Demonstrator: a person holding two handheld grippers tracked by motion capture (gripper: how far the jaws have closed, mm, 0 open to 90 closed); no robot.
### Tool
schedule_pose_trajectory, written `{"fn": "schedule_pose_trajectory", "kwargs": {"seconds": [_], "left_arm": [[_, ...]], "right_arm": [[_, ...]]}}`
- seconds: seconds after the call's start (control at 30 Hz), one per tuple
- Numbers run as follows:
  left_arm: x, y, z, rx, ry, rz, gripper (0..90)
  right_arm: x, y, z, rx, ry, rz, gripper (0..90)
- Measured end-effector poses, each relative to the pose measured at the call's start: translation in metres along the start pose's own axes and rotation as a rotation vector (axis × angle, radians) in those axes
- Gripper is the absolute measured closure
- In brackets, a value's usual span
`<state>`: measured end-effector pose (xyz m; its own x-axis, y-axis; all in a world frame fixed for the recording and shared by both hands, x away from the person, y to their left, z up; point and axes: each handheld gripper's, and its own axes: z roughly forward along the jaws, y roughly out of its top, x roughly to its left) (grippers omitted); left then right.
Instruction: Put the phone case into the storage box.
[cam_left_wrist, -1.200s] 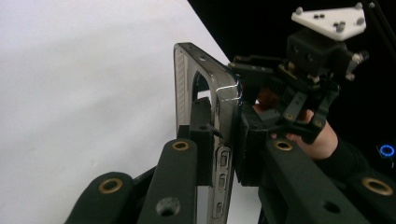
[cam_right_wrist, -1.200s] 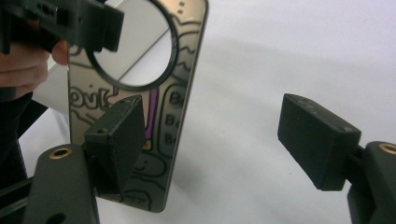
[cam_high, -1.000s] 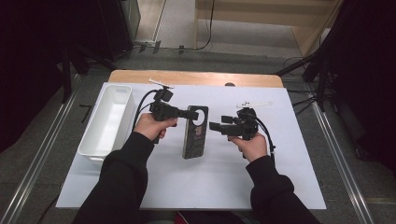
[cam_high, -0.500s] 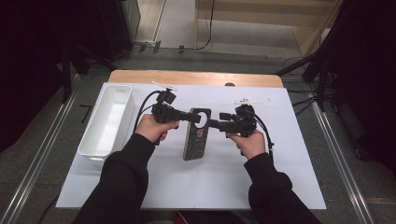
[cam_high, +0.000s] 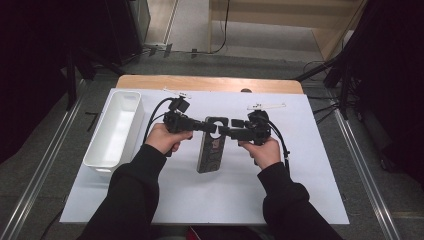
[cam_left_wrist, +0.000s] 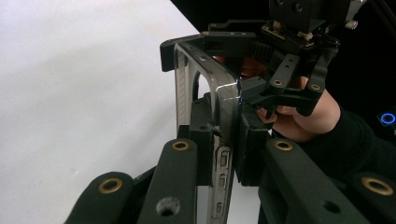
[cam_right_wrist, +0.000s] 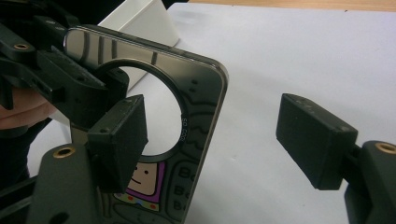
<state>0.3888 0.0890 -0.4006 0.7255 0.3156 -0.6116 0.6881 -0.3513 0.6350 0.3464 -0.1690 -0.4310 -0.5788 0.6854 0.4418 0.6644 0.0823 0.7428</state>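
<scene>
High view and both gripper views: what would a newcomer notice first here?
First, the dark phone case, lifted at the middle of the white mat between two hands. The left hand-held gripper is shut on the case's edge, while the right hand-held gripper has open jaws around the case's corner, without pressing on it. A white tray stands at the mat's left.

We see a long white plastic bin (cam_high: 116, 131) at the left of the white sheet (cam_high: 310, 195) covering the wooden table (cam_high: 210, 83). A dark, flat phone case with a round cutout (cam_high: 211, 150) sits mid-sheet, well right of the bin, between our left gripper (cam_high: 207, 126) and right gripper (cam_high: 226, 132).
</scene>
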Motion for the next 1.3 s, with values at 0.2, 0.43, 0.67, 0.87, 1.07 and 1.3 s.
{"fn": "schedule_pose_trajectory", "kwargs": {"seconds": [0.2,0.43,0.67,0.87,1.07,1.3], "left_arm": [[-0.001,-0.001,-0.001,-0.006,-0.013,0.004,80.1],[-0.001,-0.001,0.000,-0.009,-0.022,0.009,80.0],[-0.001,-0.001,0.000,-0.013,-0.019,0.013,80.0],[-0.001,-0.001,0.001,-0.017,-0.016,0.016,80.0],[-0.001,-0.001,0.001,-0.025,-0.014,0.018,80.0],[-0.001,-0.001,0.001,-0.025,-0.008,0.021,80.0]], "right_arm": [[0.000,0.000,0.001,0.000,0.002,-0.001,27.4],[0.002,0.000,0.006,0.008,0.003,0.004,30.4],[0.002,0.002,0.009,0.011,-0.005,0.009,36.0],[0.003,0.003,0.011,0.004,-0.009,0.026,41.4],[0.003,0.003,0.012,0.009,-0.011,0.036,45.5],[0.002,0.003,0.012,0.013,-0.001,0.059,52.6]]}}
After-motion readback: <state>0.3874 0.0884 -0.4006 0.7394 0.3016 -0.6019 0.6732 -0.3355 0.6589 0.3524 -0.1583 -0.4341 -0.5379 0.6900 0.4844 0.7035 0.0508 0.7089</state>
